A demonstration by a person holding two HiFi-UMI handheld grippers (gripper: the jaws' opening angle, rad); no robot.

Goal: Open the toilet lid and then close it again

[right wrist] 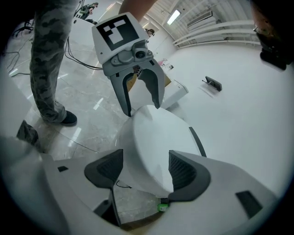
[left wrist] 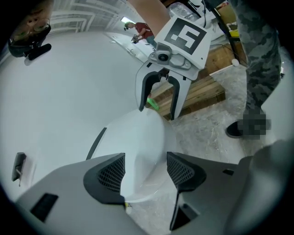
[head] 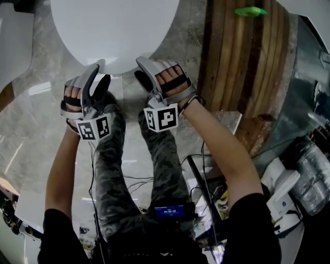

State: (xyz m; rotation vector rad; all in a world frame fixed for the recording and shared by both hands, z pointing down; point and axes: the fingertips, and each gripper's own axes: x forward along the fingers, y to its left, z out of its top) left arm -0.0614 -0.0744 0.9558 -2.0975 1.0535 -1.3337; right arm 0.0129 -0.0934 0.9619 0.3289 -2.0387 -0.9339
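The white oval toilet lid (head: 113, 31) lies flat and closed at the top of the head view. Both grippers sit at its front rim, side by side. My left gripper (head: 101, 73) is open, and in the left gripper view its jaws (left wrist: 145, 172) straddle the lid's rim (left wrist: 138, 137) with a gap at each pad. My right gripper (head: 140, 68) is open too; in the right gripper view the lid's rim (right wrist: 158, 137) lies between its pads (right wrist: 144, 172). Each gripper view shows the other gripper across the lid: the right gripper (left wrist: 157, 112) and the left gripper (right wrist: 143, 110).
A wooden pallet (head: 242, 51) with a small green thing (head: 251, 11) on it stands right of the toilet. The person's legs in camouflage trousers (head: 160, 154) stand on the marble floor (head: 31, 118). Cables and boxes (head: 216, 196) lie at the lower right.
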